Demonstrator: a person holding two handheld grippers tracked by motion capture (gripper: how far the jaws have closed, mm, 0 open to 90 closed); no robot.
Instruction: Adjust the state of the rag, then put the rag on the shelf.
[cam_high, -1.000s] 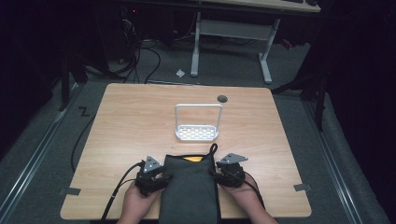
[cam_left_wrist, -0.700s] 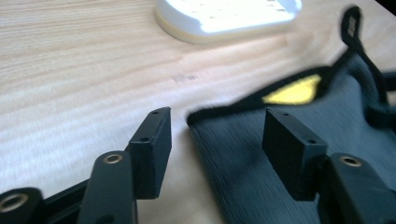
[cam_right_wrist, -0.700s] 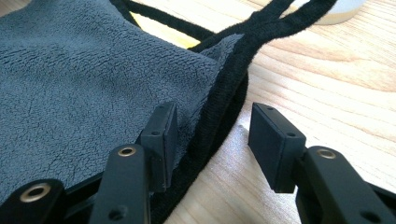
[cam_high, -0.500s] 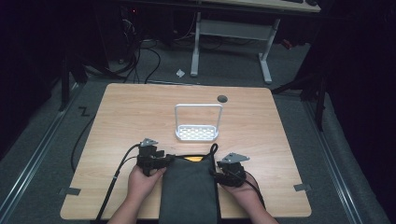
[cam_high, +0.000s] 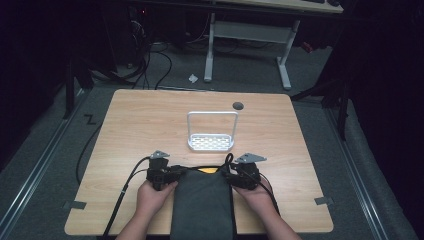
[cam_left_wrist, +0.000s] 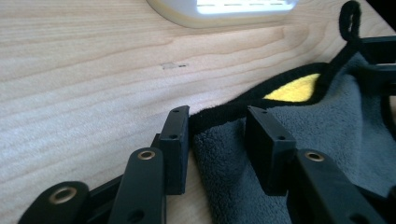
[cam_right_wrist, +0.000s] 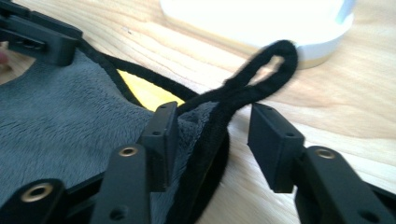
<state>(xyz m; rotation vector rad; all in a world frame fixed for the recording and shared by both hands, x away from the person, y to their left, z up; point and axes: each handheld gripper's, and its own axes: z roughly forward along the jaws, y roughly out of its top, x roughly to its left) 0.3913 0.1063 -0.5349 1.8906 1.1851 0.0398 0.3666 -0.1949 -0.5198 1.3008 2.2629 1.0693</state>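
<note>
A grey towel (cam_high: 202, 205) with black trim and a yellow underside lies folded at the table's near edge. My left gripper (cam_high: 172, 175) is at its far left corner. In the left gripper view the jaws (cam_left_wrist: 217, 123) straddle that trimmed corner (cam_left_wrist: 219, 135). They have just been closing, but the cloth lies flat between them, not pinched. My right gripper (cam_high: 227, 175) is at the far right corner. Its jaws (cam_right_wrist: 215, 121) have just been opening and stand around the black trim where the hanging loop (cam_right_wrist: 261, 70) begins. The right pad is clear of the cloth.
A white wire-handled rack (cam_high: 211, 142) stands just beyond the towel at the middle of the wooden table (cam_high: 150, 115). A dark round cap (cam_high: 238, 106) sits near the far edge. Cables trail from both grippers over the near edge.
My left gripper has moved away from the person, up along the towel's left side to its far corner. The towel's left top now looks narrower. The right gripper has stayed in place.
</note>
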